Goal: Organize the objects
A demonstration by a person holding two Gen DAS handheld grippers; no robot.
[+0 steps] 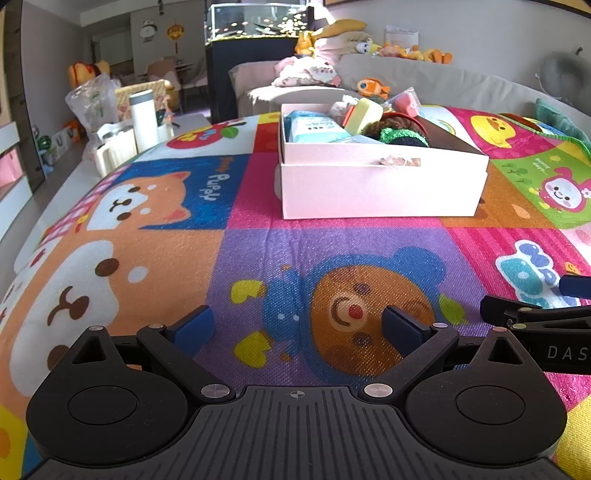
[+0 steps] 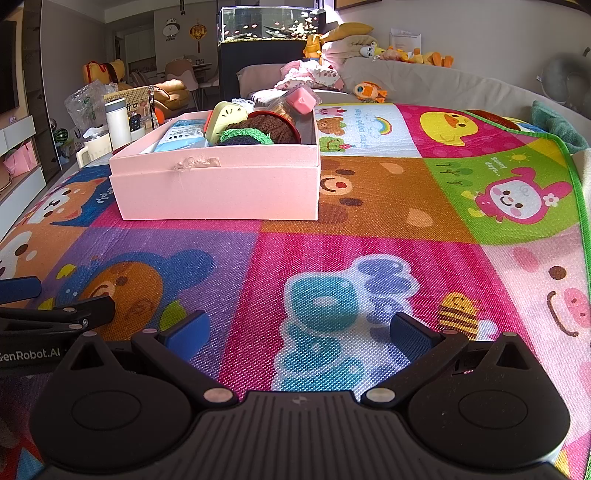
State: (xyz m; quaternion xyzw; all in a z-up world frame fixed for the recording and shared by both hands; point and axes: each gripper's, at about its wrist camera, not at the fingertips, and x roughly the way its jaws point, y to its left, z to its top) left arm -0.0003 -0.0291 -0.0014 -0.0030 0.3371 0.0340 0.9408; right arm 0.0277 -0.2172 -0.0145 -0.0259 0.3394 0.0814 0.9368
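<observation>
A pink box [image 1: 380,192] [image 2: 218,192] stands on the colourful play mat, well ahead of both grippers. It holds a blue wipes pack [image 1: 317,127] [image 2: 181,136], a yellow case [image 1: 364,116] [image 2: 225,118], a brown and green knitted piece [image 1: 399,131] [image 2: 266,129] and a pink item [image 1: 406,101] [image 2: 301,99]. My left gripper [image 1: 299,326] is open and empty, low over the mat. My right gripper [image 2: 299,330] is open and empty beside it; its fingers [image 1: 517,314] show at the right of the left wrist view.
The play mat [image 1: 258,240] [image 2: 369,221] covers the surface. A white thermos [image 1: 144,120] [image 2: 118,122] and cups stand at the far left edge. A sofa [image 1: 443,81] [image 2: 443,81] with plush toys runs behind. A fish tank [image 2: 269,22] is at the back.
</observation>
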